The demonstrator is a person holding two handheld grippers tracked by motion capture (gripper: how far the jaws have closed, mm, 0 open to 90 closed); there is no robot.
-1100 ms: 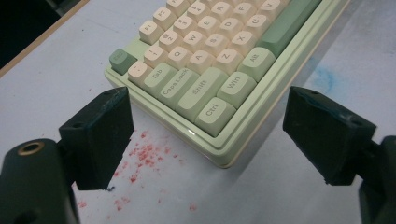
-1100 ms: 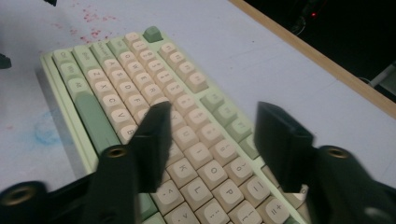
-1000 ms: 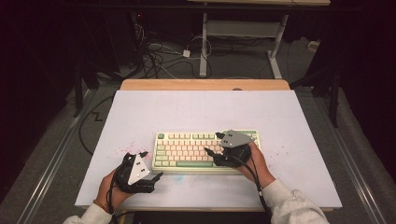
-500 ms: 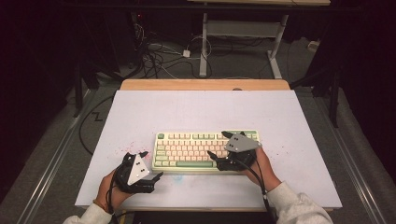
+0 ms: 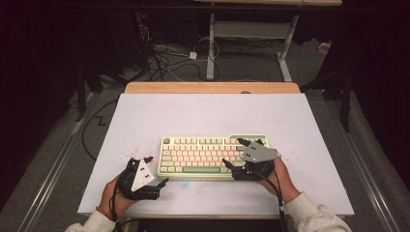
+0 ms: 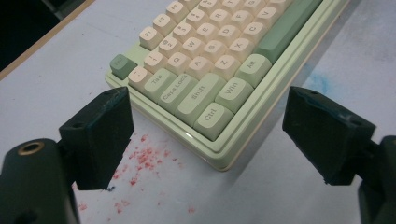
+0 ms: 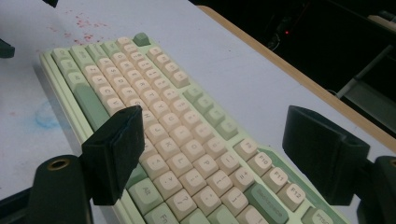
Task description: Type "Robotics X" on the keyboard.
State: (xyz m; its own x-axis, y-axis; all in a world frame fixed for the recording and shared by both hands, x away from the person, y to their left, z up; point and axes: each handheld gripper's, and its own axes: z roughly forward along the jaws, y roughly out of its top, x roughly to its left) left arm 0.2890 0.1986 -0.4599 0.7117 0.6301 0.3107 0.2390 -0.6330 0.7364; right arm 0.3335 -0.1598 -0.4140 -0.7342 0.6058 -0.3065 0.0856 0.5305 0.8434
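At centre of a white surface [image 5: 208, 116], toward its near edge: a pale green keyboard [image 5: 212, 154] with cream keys, lying flat and square to the edge. Just off the keyboard's near left corner, the left gripper [image 5: 155, 170], held low over the surface in a person's left hand [image 5: 113, 200], fingers [image 6: 95, 135] spread wide apart and clamped on nothing; between them in the left gripper view, the corner with the Ctrl, Shift and Caps Lock keys. Scattered on the surface beside that corner, red specks [image 6: 140, 161]; nearer the front edge of the keyboard, a faint blue smudge [image 6: 317, 84]. Over the keyboard's right end, the right gripper [image 5: 233, 153], held in the right hand [image 5: 283, 181] with a grey three-cornered plate on top, fingers [image 7: 116, 151] likewise wide apart and holding nothing, straddling the right-hand keys from above. Beyond the far edge, a wooden strip [image 5: 212, 87], then a dark floor with loose cables [image 5: 159, 58] and white desk legs [image 5: 211, 43].
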